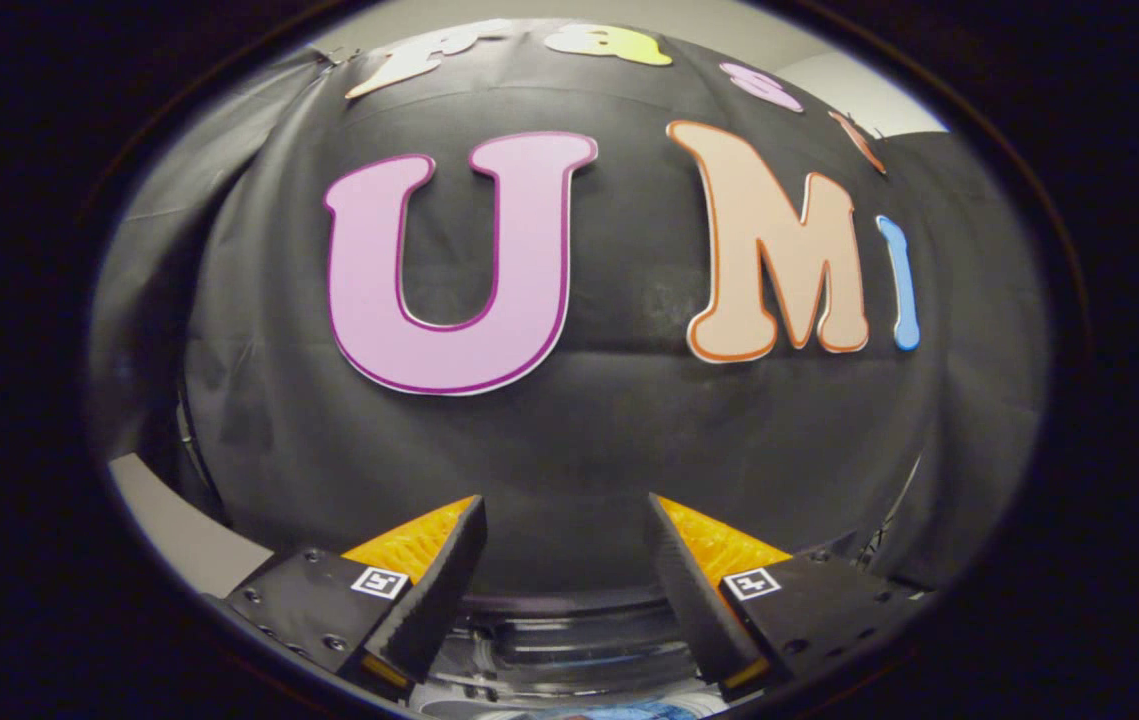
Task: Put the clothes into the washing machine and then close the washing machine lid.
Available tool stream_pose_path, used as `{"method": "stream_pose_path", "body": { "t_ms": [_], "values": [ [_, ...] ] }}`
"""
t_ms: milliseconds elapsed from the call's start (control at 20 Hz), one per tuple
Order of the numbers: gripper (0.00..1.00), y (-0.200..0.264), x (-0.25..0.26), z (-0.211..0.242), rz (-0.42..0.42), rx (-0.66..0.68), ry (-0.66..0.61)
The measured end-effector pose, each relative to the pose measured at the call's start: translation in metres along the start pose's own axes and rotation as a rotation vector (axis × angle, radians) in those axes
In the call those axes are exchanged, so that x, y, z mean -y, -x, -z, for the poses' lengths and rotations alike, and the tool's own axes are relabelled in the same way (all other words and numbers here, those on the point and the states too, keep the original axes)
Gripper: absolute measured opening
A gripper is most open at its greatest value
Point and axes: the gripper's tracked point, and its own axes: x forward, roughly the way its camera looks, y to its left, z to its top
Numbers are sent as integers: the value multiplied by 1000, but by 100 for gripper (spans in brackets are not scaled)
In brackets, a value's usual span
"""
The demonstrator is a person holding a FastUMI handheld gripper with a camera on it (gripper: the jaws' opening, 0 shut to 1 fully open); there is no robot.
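Gripper view: the gripper [566, 540] is spread wide with nothing between its fingers. Just below and between them shows the washing machine [569, 640], its glossy rim and lid curving across the gap, with a sliver of blue, perhaps clothes, at the very bottom. Beyond the fingers hangs the booth's black cloth wall [579, 440].

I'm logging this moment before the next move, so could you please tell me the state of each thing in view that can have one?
Gripper: open, fingers spread apart, nothing between them, pointed at the booth wall.
Washing machine: low between the fingers; a curved dark rim and clear glossy part show; whether the lid is open or shut cannot be told.
Blue item: a sliver under the machine's clear part; too little shows to tell what it is.
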Motion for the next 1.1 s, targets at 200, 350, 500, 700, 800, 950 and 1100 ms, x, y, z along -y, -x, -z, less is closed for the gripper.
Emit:
{"method": "stream_pose_path", "body": {
  "t_ms": [200,350,500,700,800,950,1100],
  "values": [
    [99,-12,-2,23,-18,-58,70],
    [98,14,0,27,-24,-82,44],
    [99,53,3,31,-44,-75,56],
    [99,106,9,50,-54,-57,58],
    [98,129,12,64,-65,-51,49],
    [98,158,22,88,-75,-45,57],
    [98,191,35,108,-74,-17,61]
  ]
}}
